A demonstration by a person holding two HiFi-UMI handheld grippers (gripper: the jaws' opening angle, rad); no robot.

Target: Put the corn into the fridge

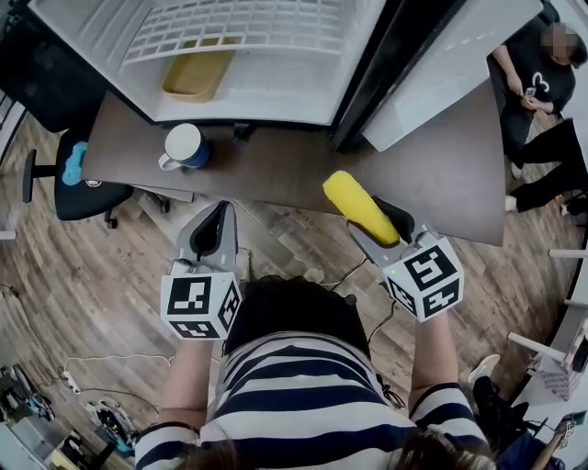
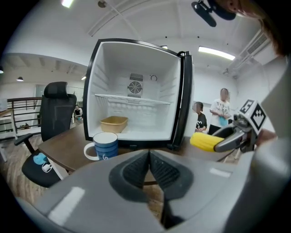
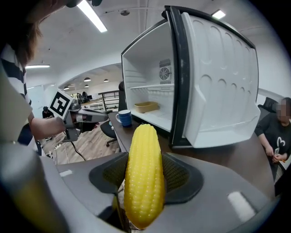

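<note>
A yellow corn cob (image 3: 144, 175) stands lengthwise between the pads of my right gripper (image 3: 145, 175), which is shut on it. In the head view the corn (image 1: 359, 207) sticks out forward from the right gripper (image 1: 381, 225) over the near edge of the brown table (image 1: 432, 184). The small white fridge (image 1: 266, 87) stands on the table with its door (image 1: 441, 69) swung wide to the right. My left gripper (image 1: 213, 231) is shut and holds nothing, in front of the table's near edge; its pads (image 2: 136, 172) touch.
A blue mug (image 1: 185, 147) stands on the table before the fridge. A tan tray (image 1: 197, 73) lies on the fridge floor under a wire shelf (image 1: 248, 27). An office chair (image 1: 78, 179) stands at left. People stand at right (image 1: 542, 83).
</note>
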